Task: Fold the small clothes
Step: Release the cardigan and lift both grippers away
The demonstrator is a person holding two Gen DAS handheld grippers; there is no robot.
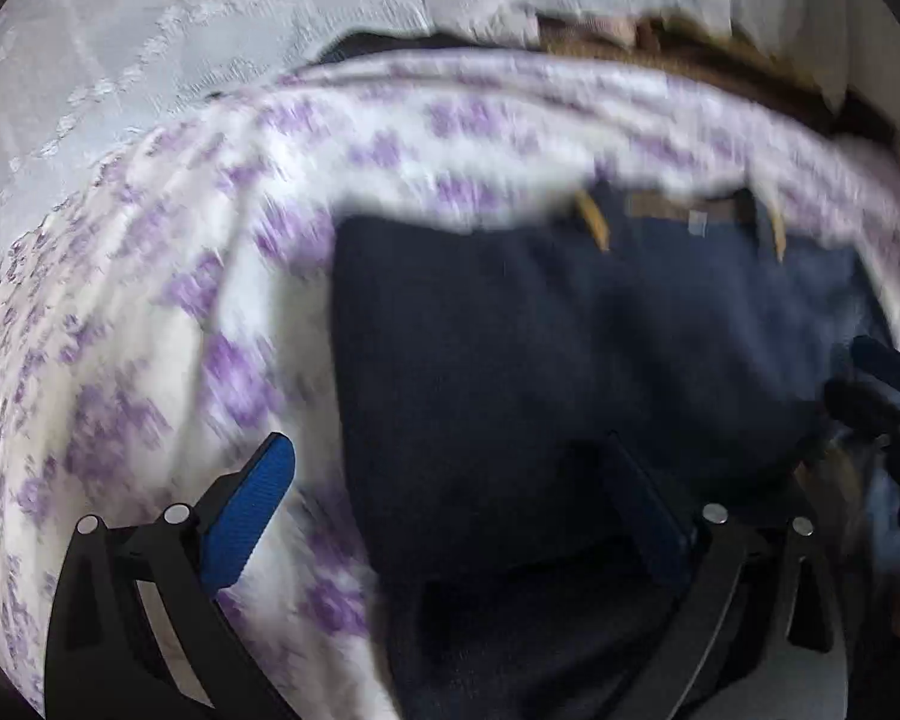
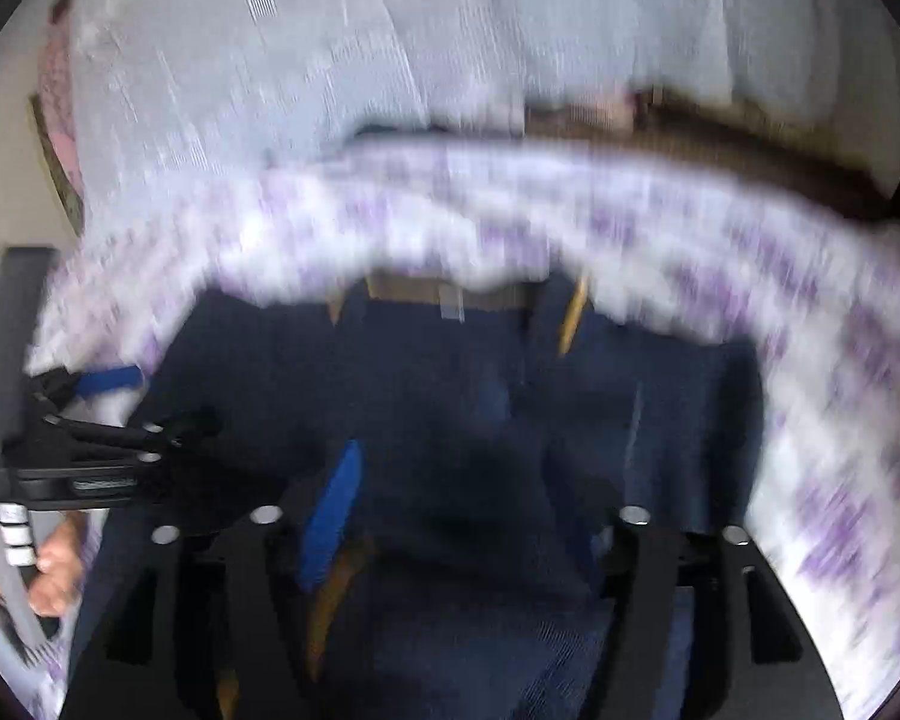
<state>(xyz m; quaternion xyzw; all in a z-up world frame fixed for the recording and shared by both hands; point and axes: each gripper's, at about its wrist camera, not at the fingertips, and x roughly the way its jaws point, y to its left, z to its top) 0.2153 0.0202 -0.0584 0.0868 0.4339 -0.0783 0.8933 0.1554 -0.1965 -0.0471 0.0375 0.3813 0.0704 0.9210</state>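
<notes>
A dark blue denim garment (image 1: 540,348) (image 2: 450,396) lies folded on a white sheet with purple flowers (image 1: 150,312) (image 2: 840,420); its waistband with a tan label (image 1: 678,210) (image 2: 414,288) is at the far side. My left gripper (image 1: 450,498) is open, one blue pad (image 1: 252,516) over the sheet and the other finger over the denim's near edge. My right gripper (image 2: 468,522) stands open low over the denim, with a dark bulge of the cloth between its fingers. Both views are blurred. Each gripper shows in the other's view: the right (image 1: 882,390), the left (image 2: 120,438).
White lace fabric (image 1: 180,48) (image 2: 330,60) hangs or lies beyond the sheet. A brown wooden edge (image 1: 720,60) (image 2: 750,138) runs at the back right. A person's hand (image 2: 48,564) grips the left gripper's handle.
</notes>
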